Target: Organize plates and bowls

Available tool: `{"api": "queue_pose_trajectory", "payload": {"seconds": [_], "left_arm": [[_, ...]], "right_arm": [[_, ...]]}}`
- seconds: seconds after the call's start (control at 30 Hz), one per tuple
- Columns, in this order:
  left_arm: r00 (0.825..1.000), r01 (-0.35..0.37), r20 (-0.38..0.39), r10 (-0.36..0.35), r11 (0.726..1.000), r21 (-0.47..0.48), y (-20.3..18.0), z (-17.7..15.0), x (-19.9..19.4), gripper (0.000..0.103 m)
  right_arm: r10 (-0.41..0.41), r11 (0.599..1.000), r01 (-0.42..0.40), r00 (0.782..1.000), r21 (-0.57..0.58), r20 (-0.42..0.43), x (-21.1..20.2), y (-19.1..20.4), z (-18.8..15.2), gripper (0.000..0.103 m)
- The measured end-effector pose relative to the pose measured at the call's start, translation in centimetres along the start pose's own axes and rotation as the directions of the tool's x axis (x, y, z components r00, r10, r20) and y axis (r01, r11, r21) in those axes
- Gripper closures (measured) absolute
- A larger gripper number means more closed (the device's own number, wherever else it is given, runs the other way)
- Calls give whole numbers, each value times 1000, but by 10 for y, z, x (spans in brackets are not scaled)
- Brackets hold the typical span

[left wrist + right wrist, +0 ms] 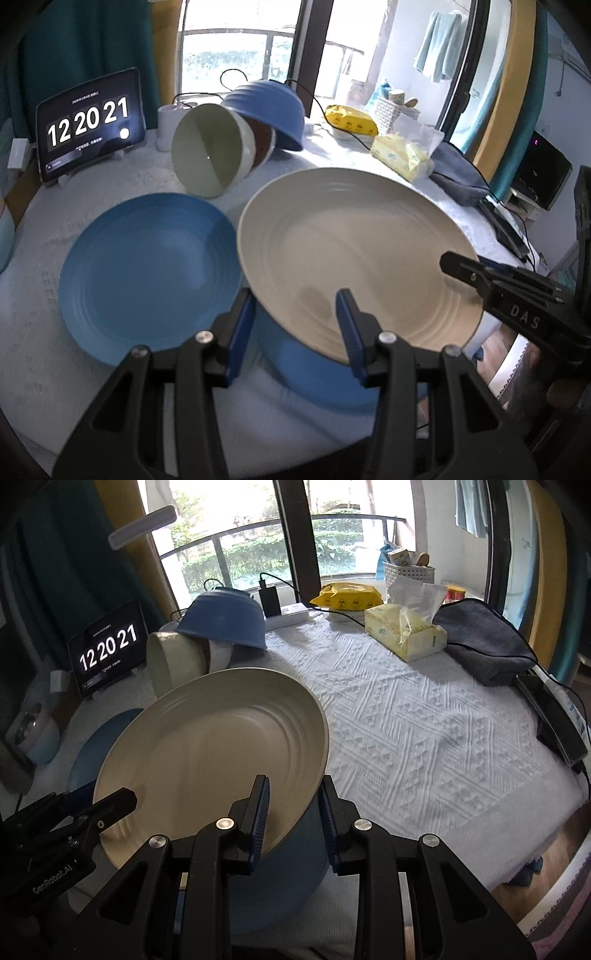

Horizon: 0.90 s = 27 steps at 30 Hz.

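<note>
A cream plate [354,254] is held tilted above the table, over a second blue plate [314,373] lying beneath it. My left gripper [295,325] has its jaws apart, one finger on each side of the cream plate's near rim. My right gripper [291,819] straddles the plate's [210,753] right rim, jaws a little apart; it also shows in the left wrist view [480,277]. A blue plate [147,273] lies flat on the left. Behind, a green bowl [207,147], a brown-and-white bowl [264,144] and an upturned blue bowl [269,107] lean together.
A tablet clock [88,122] stands at the back left by a white cup [168,125]. A tissue box [406,631], yellow wipes pack [347,594], grey cloth [484,642], power strip with cables [288,613] and dark device [554,716] line the back and right of the white tablecloth [424,738].
</note>
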<state>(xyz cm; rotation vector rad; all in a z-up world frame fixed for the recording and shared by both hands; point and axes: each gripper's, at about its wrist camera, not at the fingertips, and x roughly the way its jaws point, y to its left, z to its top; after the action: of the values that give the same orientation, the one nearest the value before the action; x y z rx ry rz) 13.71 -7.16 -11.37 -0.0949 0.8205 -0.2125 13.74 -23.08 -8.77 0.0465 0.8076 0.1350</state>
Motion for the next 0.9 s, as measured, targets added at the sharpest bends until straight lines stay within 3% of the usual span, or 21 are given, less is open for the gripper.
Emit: {"api": "queue_pose_trajectory", "payload": {"seconds": [0.4, 0.9], "left_arm": [[999, -9, -35, 10, 1000, 23, -2, -21, -9, 57], [995, -17, -93, 20, 999, 31, -5, -31, 5, 57]], "right_arm": [[-16, 1000, 16, 1000, -14, -12, -11, 5, -24, 74], [-17, 1000, 17, 999, 2, -48, 4, 0, -35, 74]]}}
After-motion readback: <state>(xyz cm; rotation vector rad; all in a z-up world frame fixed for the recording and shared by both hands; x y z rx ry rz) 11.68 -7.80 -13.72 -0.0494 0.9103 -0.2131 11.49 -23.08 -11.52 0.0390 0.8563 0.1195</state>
